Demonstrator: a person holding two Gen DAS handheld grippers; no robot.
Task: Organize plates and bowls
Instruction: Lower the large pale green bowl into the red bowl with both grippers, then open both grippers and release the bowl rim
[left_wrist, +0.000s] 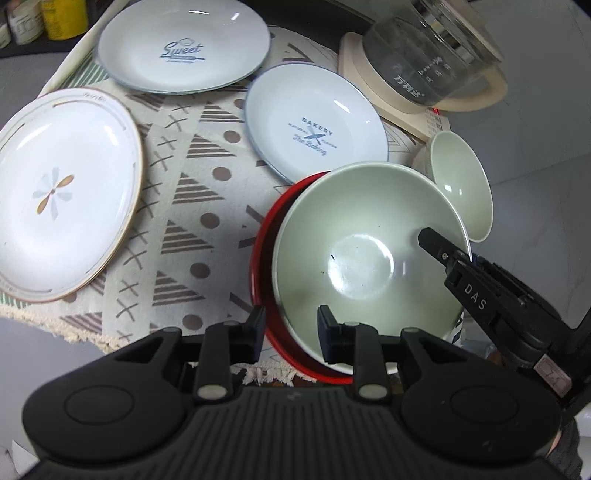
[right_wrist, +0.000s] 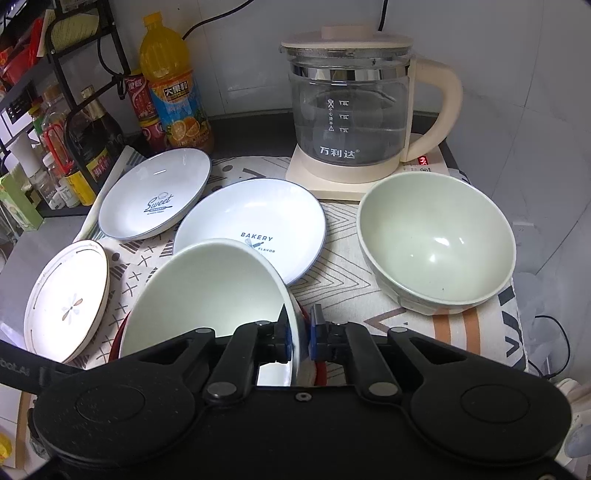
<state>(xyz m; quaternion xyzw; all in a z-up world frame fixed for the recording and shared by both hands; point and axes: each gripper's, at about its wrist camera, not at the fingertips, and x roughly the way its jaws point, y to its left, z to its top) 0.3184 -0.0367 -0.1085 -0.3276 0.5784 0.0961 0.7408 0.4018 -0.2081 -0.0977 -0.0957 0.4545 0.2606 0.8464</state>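
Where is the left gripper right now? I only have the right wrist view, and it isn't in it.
Observer: The left gripper is at the edge of the stack, one finger outside the red bowl, the other inside the pale green bowl.
Operator: Is it clamped on them?
Observer: It doesn't look so; its jaws stand wider than the two rims between them.
Operator: Is anything in the bottom of the pale green bowl? My gripper hides it.
Observer: No, only a few dark specks.

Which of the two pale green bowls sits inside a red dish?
The green bowl clamped at its rim by the right gripper; it rests in the red dish. The other bowl stands alone on the cloth by the kettle.
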